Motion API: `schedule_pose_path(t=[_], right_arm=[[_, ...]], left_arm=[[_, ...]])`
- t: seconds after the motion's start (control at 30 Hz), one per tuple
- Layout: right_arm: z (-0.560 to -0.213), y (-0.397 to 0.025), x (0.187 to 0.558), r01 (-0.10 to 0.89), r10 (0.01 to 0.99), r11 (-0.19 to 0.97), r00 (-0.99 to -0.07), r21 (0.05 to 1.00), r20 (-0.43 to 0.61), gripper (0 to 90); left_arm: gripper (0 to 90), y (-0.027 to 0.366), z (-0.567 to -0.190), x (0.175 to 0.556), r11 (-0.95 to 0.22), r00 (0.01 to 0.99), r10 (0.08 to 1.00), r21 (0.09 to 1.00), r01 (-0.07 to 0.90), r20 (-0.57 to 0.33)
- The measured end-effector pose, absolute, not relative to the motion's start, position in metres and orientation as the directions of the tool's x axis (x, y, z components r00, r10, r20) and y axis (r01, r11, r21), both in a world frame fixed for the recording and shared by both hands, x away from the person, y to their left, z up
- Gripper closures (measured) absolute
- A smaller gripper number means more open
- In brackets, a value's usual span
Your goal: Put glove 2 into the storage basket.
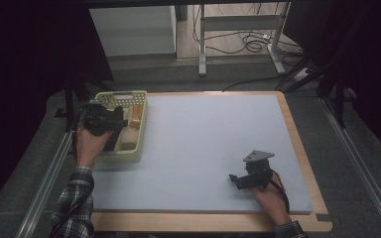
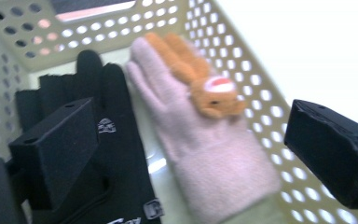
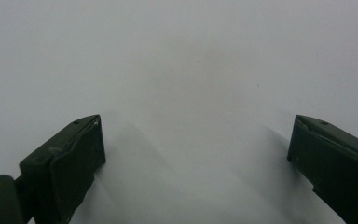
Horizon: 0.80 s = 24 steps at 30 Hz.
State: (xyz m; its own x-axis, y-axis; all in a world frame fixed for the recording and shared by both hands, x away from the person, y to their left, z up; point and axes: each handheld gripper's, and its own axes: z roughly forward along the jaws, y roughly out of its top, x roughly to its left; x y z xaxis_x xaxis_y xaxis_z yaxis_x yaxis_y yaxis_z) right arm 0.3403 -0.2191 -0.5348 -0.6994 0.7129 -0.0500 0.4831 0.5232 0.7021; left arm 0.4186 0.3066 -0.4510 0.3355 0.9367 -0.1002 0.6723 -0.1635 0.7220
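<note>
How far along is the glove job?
Nothing looks done: the black knit glove and pink fuzzy glove both lie in the pale perforated plastic basket. In hand: the open left tool hovers over them. Left: any grasp; the open right tool holds nothing.

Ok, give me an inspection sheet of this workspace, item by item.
Surface: pale grey mat on a wooden table, bare in the middle.
Job's things: perforated basket at the mat's left edge holding a black glove and a pink glove, side by side; an orange plush piece lies on the pink one.
Clutter: nothing seen.
Grippers: left tongs open above the gloves, holding nothing; right tongs open over bare mat.
Cables: loose cables on the floor beyond the table.
Surroundings: metal stand legs, dark drapes at both sides.
</note>
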Motion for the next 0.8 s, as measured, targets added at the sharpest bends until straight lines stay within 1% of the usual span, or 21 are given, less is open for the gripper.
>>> schedule_pose_path(t=[0.17,0.43,0.8], right_arm=[[-0.535,-0.219,0.34,0.483,0.713,0.523,-0.699,0.702,-0.05,3.4],[-0.535,-0.219,0.34,0.483,0.713,0.524,-0.7,0.702,-0.05,3.4],[-0.535,-0.219,0.34,0.484,0.713,0.523,-0.699,0.702,-0.05,3.5]], left_arm=[[1.6,0.297,-0.445,0.411,-0.214,0.375,0.925,0.723,0.657,-0.067],[0.9,0.281,-0.441,0.399,-0.252,0.433,0.899,0.739,0.624,-0.06],[0.8,0.242,-0.441,0.382,-0.324,0.532,0.846,0.757,0.567,-0.037]])
